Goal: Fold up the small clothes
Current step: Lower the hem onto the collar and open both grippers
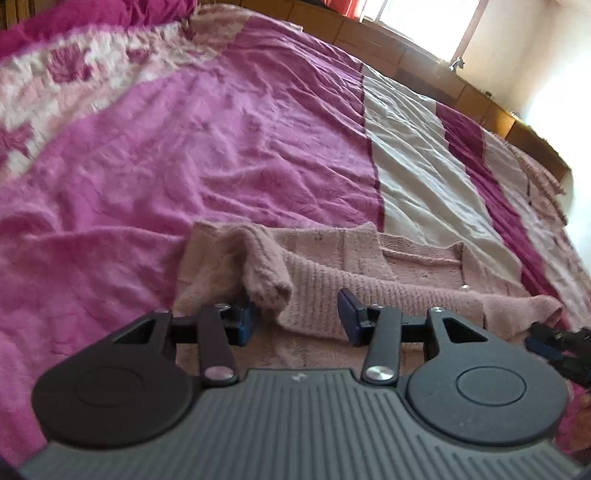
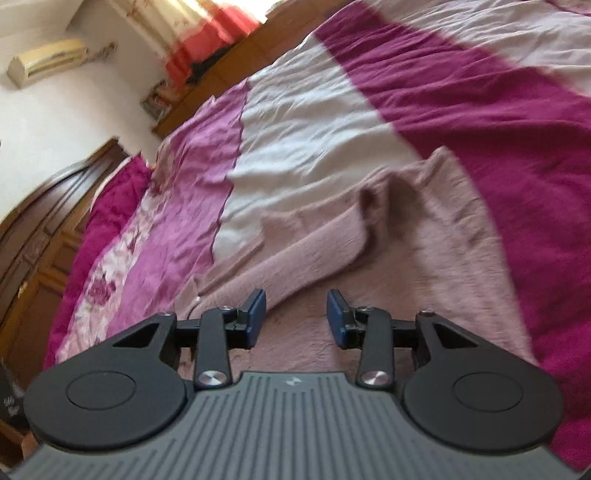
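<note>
A small pale pink knitted cardigan (image 1: 369,284) lies spread on the bed, with one sleeve (image 1: 264,273) folded over its body and the cuff lying by the left pad. My left gripper (image 1: 297,317) hovers over the garment's near edge with its jaws apart and nothing pressed between the pads. In the right wrist view the same cardigan (image 2: 424,240) shows with a sleeve (image 2: 306,251) folded across it. My right gripper (image 2: 296,317) stands open just above the knit, gripping nothing. Its tips (image 1: 554,345) also show at the right edge of the left wrist view.
The bed is covered by a rumpled quilt (image 1: 221,140) in pink, magenta and white bands. A wooden bed frame (image 1: 424,62) runs along the far side under a bright window (image 1: 424,18). A wooden door (image 2: 44,221) and a wall air conditioner (image 2: 48,59) stand beyond the bed.
</note>
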`<action>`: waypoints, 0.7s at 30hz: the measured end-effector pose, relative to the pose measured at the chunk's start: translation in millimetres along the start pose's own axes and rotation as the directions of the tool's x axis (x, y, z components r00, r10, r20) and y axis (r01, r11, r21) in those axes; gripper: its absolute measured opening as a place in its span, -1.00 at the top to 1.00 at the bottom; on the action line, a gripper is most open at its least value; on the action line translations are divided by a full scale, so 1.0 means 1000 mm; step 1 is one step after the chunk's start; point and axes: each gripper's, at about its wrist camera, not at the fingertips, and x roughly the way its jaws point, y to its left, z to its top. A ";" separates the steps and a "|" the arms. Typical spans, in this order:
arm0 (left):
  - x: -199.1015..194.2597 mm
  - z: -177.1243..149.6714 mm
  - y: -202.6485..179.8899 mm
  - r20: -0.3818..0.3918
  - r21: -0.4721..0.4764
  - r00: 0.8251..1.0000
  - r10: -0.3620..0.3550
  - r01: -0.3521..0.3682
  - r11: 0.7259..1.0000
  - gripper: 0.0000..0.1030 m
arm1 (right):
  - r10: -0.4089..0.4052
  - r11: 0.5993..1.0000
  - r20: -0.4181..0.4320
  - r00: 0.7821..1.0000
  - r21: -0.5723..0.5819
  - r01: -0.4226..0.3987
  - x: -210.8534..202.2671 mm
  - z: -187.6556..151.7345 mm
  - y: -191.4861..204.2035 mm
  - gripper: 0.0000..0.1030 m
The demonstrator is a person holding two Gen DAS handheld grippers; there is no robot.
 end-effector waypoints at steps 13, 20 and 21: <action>0.016 0.027 -0.007 0.060 0.018 0.996 0.068 -0.070 0.997 0.43 | -0.003 0.998 0.031 1.000 -0.069 0.005 0.047 0.036 0.036 0.14; 0.002 0.028 -0.007 0.087 0.069 0.993 0.079 -0.085 0.994 0.25 | -0.017 0.998 0.068 0.998 -0.052 0.020 0.043 0.040 0.026 0.14; 0.000 0.027 -0.008 0.092 0.084 0.992 0.088 -0.096 0.992 0.20 | -0.020 0.998 0.066 0.998 -0.056 0.024 0.040 0.038 0.024 0.14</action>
